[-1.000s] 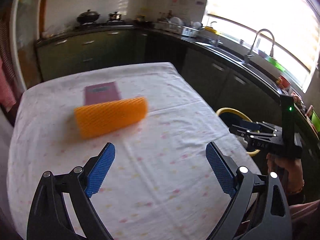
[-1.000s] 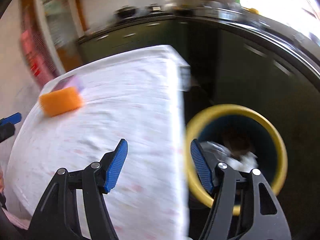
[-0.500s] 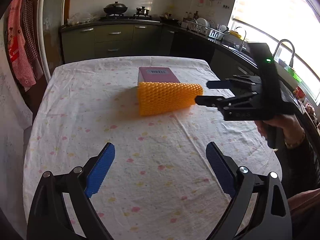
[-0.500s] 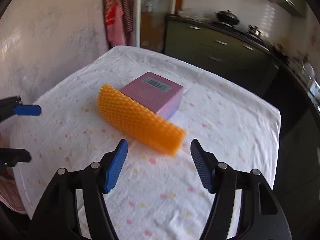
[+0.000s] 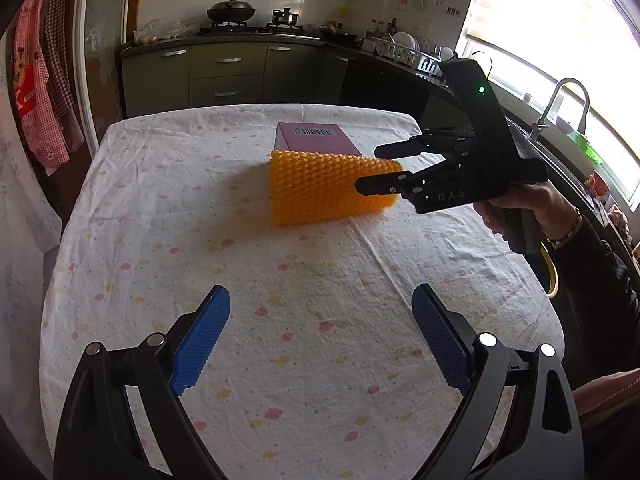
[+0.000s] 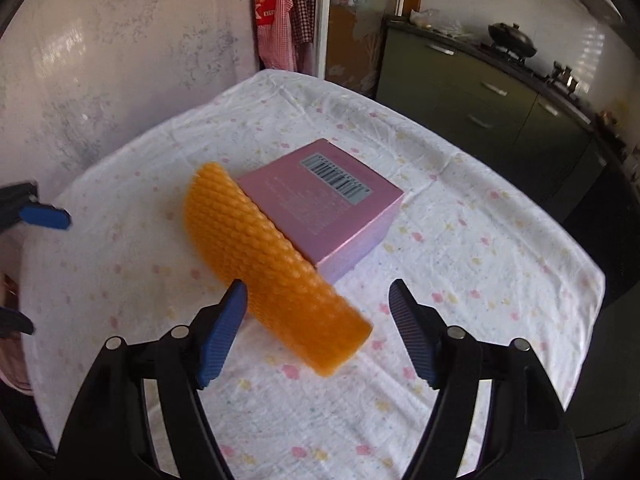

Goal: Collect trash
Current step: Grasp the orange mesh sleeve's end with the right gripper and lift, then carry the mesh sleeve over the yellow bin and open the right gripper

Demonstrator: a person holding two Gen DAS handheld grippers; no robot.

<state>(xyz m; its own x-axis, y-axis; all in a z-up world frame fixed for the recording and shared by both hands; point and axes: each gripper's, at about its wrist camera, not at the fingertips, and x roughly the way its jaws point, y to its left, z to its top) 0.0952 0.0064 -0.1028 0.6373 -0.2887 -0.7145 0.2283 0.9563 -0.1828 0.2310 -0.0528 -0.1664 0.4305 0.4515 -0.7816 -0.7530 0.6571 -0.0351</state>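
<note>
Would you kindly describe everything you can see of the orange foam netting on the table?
The orange foam netting is a bright orange sleeve of soft-looking foam mesh with a raised honeycomb texture. It is curved into an arch and stands on its long edge on the floral tablecloth, one long side against the pink box behind it. The right gripper has its opening jaws on either side of the near end, and the pads do not press on it.

Orange foam mesh sleeve [image 6: 272, 268] leaning, perhaps, against flat-lying pink box [image 6: 324, 204].
</note>
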